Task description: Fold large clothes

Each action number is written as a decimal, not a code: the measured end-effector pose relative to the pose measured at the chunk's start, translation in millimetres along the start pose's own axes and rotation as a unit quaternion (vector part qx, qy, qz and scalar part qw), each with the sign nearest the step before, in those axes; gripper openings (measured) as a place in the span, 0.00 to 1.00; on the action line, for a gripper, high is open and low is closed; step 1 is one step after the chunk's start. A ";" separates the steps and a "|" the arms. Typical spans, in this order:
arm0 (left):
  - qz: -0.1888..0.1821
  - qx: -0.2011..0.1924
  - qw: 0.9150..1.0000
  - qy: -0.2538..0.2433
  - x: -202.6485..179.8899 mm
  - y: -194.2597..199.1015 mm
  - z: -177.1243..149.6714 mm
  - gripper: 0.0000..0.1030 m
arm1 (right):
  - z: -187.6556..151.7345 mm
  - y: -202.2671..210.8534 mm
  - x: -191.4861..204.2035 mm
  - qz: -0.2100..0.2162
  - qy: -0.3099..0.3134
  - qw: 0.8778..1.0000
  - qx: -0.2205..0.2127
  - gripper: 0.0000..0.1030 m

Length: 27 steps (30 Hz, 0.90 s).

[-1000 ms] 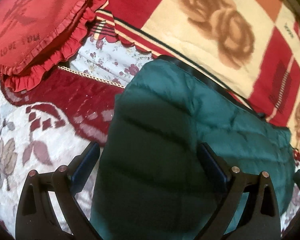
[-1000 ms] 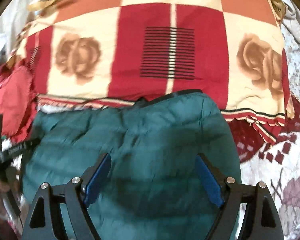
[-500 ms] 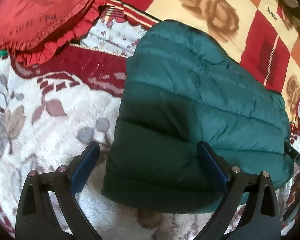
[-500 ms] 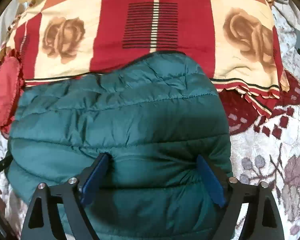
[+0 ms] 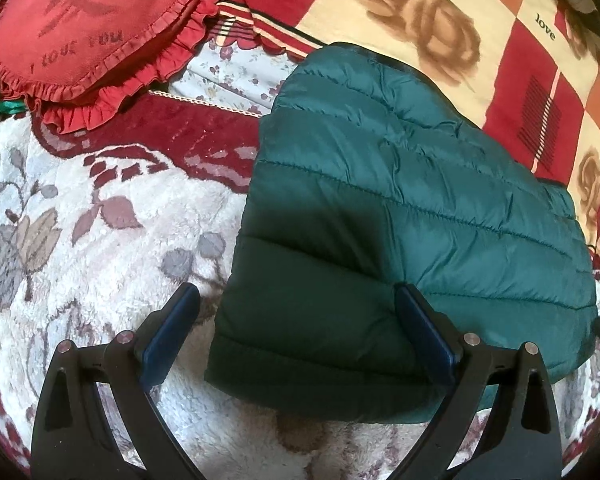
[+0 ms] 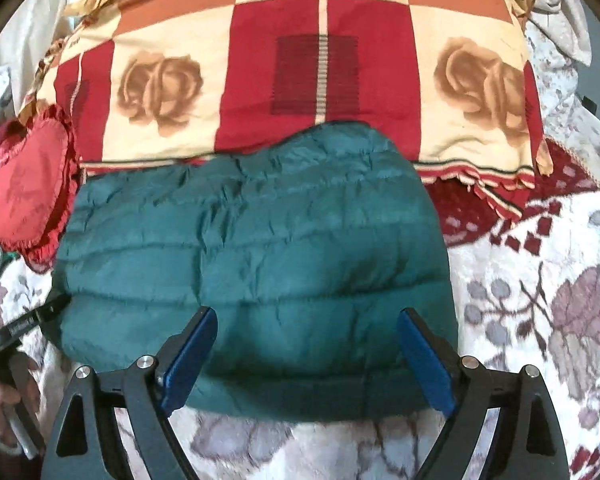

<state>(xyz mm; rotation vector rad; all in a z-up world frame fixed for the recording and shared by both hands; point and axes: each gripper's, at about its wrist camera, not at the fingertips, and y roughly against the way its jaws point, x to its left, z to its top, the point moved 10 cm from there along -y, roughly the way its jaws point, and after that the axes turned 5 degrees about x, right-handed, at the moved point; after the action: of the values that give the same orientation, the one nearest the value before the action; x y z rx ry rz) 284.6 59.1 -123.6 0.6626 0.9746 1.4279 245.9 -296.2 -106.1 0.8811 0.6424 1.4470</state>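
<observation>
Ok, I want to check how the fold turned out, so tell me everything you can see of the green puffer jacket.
The green puffer jacket is dark teal, shiny and quilted in horizontal stitched channels. It lies folded into a compact, roughly rectangular bundle, flat on the floral fleece blanket. Its far edge rests against the rose-patterned quilt, and the red heart cushion sits beside one corner. No sleeves, collar or zip show. Both grippers stand open at its near edge, not clamping it.

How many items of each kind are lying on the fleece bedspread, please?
Green quilted jacket: 1
Red heart-shaped cushion: 1
Rose-patterned checked blanket: 1
Total: 3
</observation>
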 end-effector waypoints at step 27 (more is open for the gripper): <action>-0.159 0.051 0.970 0.175 19.3 38.5 -56.4 0.96 | -64.5 18.6 -29.8 0.178 -0.227 0.957 0.017 0.99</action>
<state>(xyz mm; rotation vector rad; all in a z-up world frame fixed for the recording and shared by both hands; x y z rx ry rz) 214.7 71.2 -120.6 0.3101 1.3730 1.2338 180.6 -319.4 -130.4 1.3564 0.1656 1.4760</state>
